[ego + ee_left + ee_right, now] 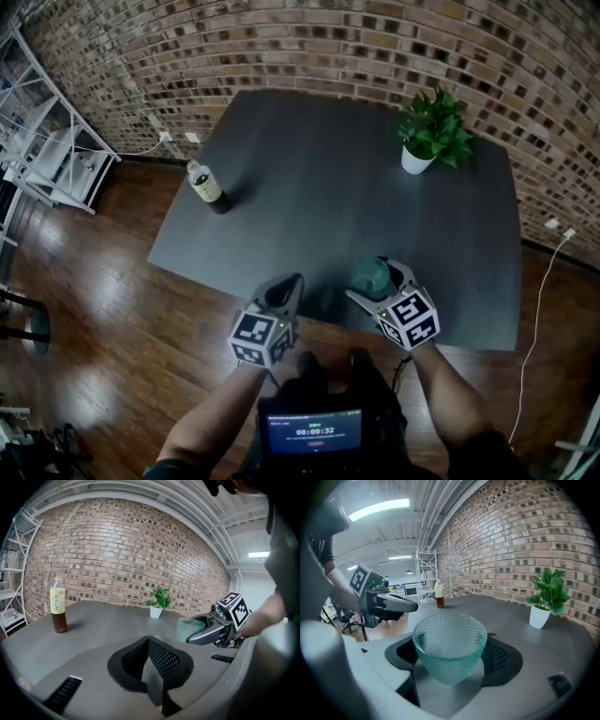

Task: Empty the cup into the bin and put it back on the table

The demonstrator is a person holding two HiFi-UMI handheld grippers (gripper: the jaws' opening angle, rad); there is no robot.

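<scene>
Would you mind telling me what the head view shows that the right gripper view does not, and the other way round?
Only the head view shows the white cable on the floor beside the table and the screen at the person's chest. Only the right gripper view gives a close look into the dimpled glass cup, seemingly empty, clamped in the right gripper, and shows the ceiling lights. Both show the cup, bottle, potted plant, table, brick wall and left gripper.
</scene>
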